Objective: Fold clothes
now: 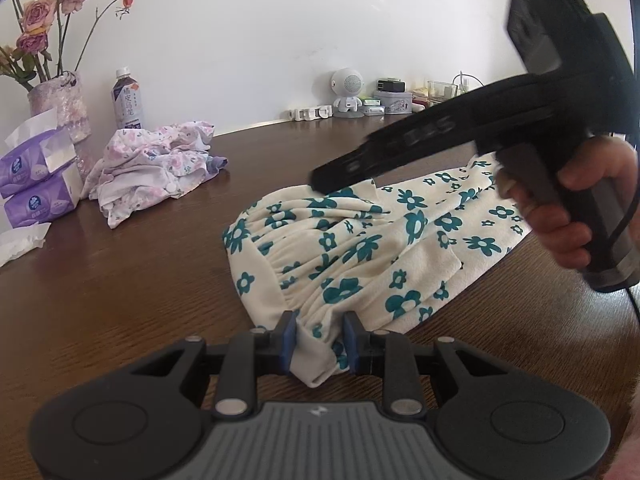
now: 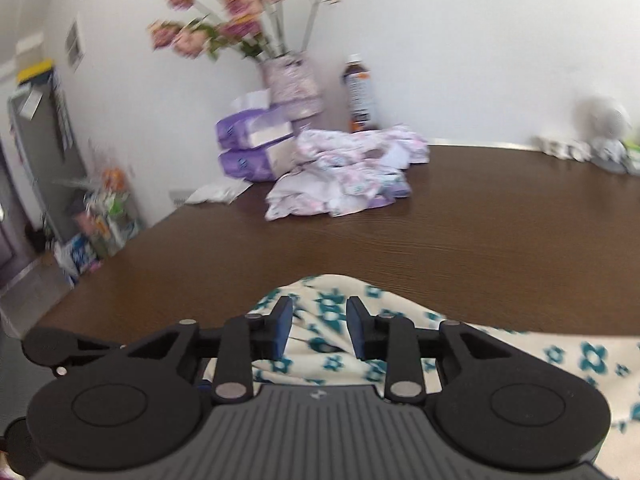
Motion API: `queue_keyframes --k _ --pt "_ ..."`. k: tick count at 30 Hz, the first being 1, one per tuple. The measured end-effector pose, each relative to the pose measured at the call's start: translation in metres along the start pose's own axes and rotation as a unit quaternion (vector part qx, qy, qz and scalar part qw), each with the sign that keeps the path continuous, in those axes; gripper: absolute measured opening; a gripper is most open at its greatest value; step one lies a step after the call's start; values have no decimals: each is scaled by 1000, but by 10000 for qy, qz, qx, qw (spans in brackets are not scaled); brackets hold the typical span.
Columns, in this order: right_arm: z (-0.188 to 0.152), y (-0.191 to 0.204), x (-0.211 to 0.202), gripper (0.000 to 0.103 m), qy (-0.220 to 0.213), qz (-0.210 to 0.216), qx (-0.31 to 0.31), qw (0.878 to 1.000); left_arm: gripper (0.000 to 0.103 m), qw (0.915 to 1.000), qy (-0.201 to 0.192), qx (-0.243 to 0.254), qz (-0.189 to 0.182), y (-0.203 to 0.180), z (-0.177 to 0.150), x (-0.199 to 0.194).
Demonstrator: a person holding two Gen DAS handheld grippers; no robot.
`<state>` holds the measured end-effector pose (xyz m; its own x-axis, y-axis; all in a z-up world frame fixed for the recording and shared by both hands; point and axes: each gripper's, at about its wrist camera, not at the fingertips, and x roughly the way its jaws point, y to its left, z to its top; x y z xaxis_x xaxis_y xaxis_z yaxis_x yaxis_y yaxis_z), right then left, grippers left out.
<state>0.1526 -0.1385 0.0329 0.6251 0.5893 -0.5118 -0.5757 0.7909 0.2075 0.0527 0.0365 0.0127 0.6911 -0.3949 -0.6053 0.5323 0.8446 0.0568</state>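
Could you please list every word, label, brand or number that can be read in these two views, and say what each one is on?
Bottle: large Chinese characters run down its label, too small to read reliably.
Tissue packs: round white logo and small print, unreadable.
Left gripper: small embossed emblem on its body, no letters.
Right gripper's side, seen from the left wrist: embossed marks, blurred.
Right wrist view: all labels motion-blurred.

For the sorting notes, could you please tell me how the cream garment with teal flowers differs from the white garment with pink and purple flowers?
The cream garment with teal flowers lies spread out near the grippers; the white garment with pink and purple flowers sits crumpled in a heap farther back, by the purple tissue packs. The cream one's corner sits between the left gripper's fingers; the white one is untouched. The cream print is bold, the white print pale. Both rest on the brown wooden table.
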Motion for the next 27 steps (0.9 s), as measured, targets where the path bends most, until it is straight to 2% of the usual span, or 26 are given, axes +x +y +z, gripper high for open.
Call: queue_keyframes --k 2,6,10,12,16,17,20,21,23,24,27 --pt "1 12 14 30 72 19 -244 9997 24 10000 -16 -21 -4 0 0 0" --pt "-11 23 36 29 558 -269 -662 9959 25 9999 -58 -104 -85 4 -1 -1" --pt "-19 15 34 29 535 -174 -449 9974 33 9986 -70 -302 -435 17 -1 -6" --pt "-20 14 33 29 520 -147 -419 9977 33 9962 -123 -577 -642 30 0 -13" --pt "-22 12 33 29 476 -124 -389 9980 33 9893 -476 -1114 -809 57 8 -29" --pt "-23 12 33 29 460 -120 -389 9981 33 9900 -507 -1091 -742 60 13 -27" --pt "-24 10 33 29 427 -95 -378 9983 30 9916 -597 -1016 -539 68 29 -19" --pt "-24 10 33 29 420 -92 -378 9984 27 9920 -627 -991 -471 71 35 -17" --pt "-24 10 32 29 407 -92 -385 9984 14 9936 -503 -928 -411 77 47 1" --pt "-24 11 32 29 399 -96 -391 9984 10 9932 -434 -972 -462 80 53 11" --pt "-25 11 32 29 372 -106 -400 9984 7 9917 -258 -1126 -569 85 66 39"
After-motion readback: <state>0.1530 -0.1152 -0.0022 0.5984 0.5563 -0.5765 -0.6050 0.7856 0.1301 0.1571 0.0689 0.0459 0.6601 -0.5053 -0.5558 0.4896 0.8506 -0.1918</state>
